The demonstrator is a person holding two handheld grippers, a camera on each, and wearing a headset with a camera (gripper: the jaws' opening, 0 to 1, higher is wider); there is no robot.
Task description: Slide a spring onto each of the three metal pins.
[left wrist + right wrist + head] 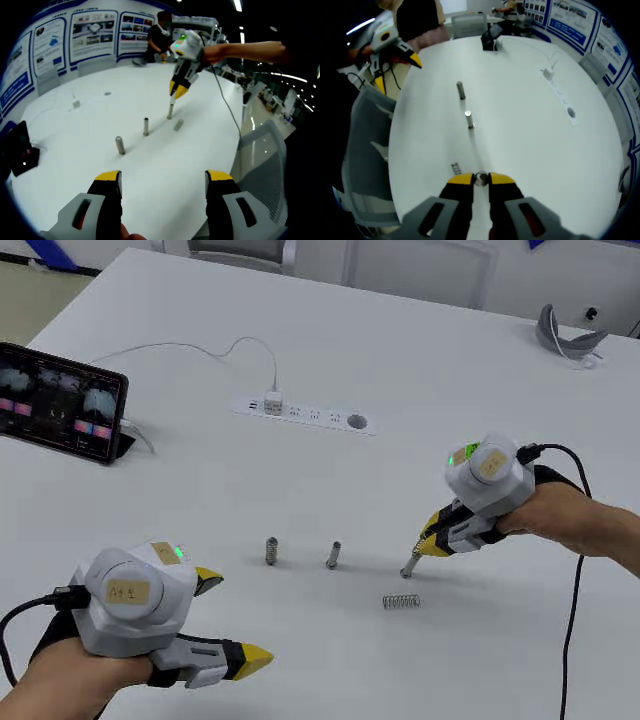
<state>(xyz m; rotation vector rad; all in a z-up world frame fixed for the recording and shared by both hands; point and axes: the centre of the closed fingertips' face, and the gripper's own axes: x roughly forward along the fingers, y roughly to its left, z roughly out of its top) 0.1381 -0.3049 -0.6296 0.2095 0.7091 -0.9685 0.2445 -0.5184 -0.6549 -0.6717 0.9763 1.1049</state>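
Observation:
Three metal pins stand in a row on the white table [200, 490]. The left pin [271, 551] [120, 145] [461, 90] looks coiled, as if a spring sits on it. The middle pin [333, 556] [146, 126] [468, 120] is bare. My right gripper [428, 546] [481, 179] is shut on the top of the right pin [411, 564] [170, 111], which leans. A loose spring [401, 601] [178, 125] [456, 167] lies just in front of that pin. My left gripper [232, 620] [163, 177] is open and holds nothing, near the table's front left.
A tablet [60, 400] stands propped at the left. A white power strip [300, 412] with a plugged charger and cable lies behind the pins. A grey curved object [570, 335] rests at the back right. Chairs [240, 252] line the far edge.

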